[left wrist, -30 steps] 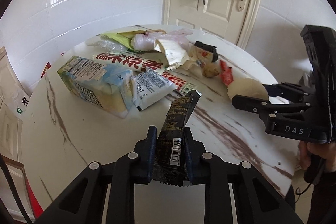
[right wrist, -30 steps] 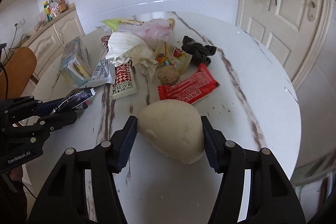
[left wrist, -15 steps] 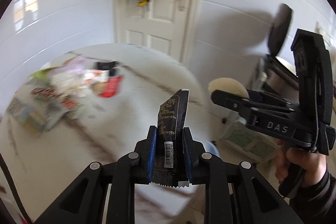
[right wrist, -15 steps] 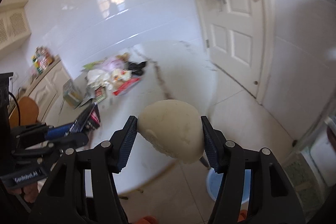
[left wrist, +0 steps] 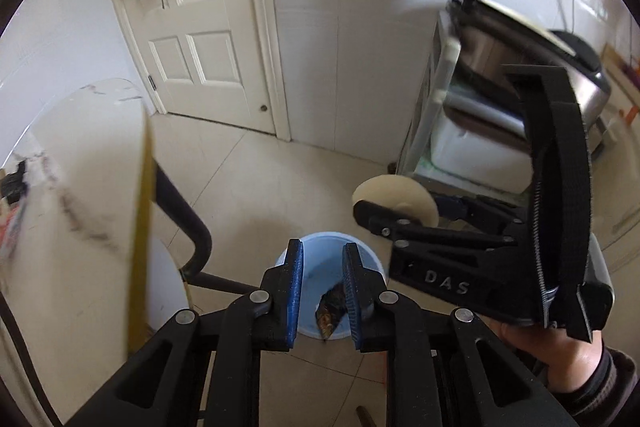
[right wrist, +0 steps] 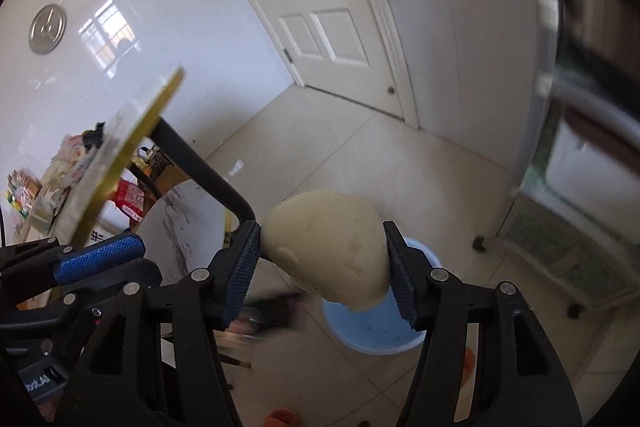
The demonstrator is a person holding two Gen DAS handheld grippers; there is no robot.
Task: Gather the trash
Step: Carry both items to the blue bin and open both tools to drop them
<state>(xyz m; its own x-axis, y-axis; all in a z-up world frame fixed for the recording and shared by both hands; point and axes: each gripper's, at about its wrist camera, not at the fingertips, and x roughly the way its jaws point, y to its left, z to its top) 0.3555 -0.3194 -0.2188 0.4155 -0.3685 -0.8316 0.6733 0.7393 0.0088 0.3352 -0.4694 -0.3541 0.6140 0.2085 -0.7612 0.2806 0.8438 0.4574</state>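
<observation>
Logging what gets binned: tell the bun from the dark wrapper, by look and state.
The bun is pale and rounded; the wrapper is dark and flat. The bun is clamped in the right tongs; the wrapper looks loose, below the left tongs, whose jaws stand apart. In the right wrist view the bun is sharp and the wrapper is blurred. Both are above the blue bin.

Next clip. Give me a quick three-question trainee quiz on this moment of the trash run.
1. True or false: the right tongs grip a pale bun.
2. Which container shows between the left tongs? A blue bin; B cardboard box; C metal pot.
3. What colour is the wrapper seen over that bin?
Key: 1 true; 2 A; 3 black.
</observation>
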